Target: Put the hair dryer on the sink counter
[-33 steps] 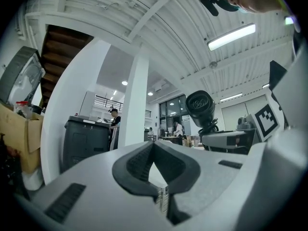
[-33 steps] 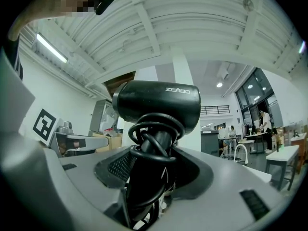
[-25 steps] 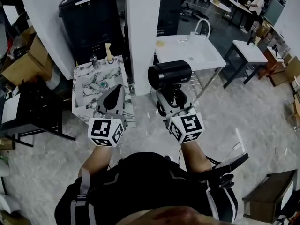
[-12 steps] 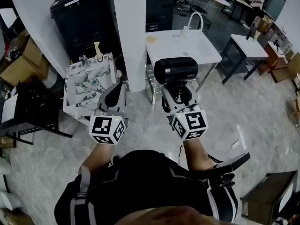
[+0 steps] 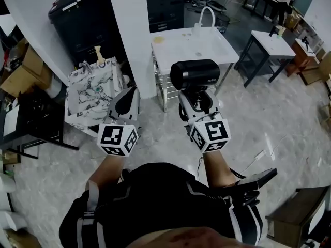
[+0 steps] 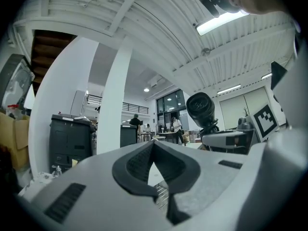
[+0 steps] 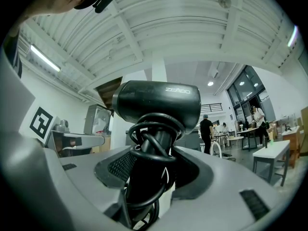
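The hair dryer (image 7: 159, 105) is held in the right gripper's (image 7: 154, 153) jaws, near but not yet placed on the sink surface (image 5: 217, 45); the left gripper's (image 6: 154, 150) jaws are closed, empty.

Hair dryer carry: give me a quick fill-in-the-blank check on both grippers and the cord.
The right gripper is shut on the ___.
The left gripper is shut and holds ___.
The black cord is wound round the dryer's ___.
Missing words: hair dryer; nothing; handle.
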The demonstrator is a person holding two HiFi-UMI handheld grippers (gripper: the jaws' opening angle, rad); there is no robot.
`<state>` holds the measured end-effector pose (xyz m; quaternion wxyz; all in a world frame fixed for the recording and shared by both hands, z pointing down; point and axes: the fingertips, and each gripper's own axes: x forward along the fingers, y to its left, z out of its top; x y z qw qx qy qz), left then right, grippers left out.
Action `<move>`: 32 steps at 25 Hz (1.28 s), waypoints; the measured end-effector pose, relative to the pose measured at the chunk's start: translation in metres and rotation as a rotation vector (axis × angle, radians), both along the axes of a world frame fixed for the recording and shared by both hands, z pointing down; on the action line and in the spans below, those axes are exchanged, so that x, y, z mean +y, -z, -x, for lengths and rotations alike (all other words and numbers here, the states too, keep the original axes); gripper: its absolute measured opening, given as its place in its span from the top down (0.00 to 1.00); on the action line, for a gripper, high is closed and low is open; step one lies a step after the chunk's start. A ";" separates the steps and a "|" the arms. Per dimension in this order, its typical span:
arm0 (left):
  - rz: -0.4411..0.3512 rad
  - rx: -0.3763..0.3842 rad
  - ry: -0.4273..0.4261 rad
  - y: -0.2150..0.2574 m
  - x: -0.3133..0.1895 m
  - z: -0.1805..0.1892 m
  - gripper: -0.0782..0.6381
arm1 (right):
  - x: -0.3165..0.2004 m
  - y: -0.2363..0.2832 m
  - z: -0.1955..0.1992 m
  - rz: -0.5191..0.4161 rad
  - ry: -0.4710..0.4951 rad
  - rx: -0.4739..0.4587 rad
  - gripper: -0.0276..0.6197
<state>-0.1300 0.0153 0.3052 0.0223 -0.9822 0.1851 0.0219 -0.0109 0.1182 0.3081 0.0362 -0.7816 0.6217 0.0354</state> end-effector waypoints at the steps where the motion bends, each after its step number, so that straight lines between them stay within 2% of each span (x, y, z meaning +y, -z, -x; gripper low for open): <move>1: 0.000 -0.001 -0.005 -0.001 0.006 -0.005 0.88 | 0.006 -0.001 -0.004 0.000 -0.004 0.001 0.59; 13: 0.004 -0.026 -0.057 -0.007 0.061 -0.053 0.88 | 0.066 -0.005 -0.049 -0.006 -0.049 -0.003 0.59; 18: -0.025 -0.029 -0.090 -0.007 0.071 -0.073 0.88 | 0.081 -0.010 -0.068 -0.027 -0.095 -0.030 0.59; 25: 0.020 -0.029 -0.152 -0.019 0.055 -0.116 0.88 | 0.072 -0.012 -0.103 0.005 -0.154 -0.017 0.59; 32: 0.026 -0.003 -0.214 -0.021 0.029 -0.171 0.88 | 0.048 -0.013 -0.146 0.022 -0.199 0.005 0.59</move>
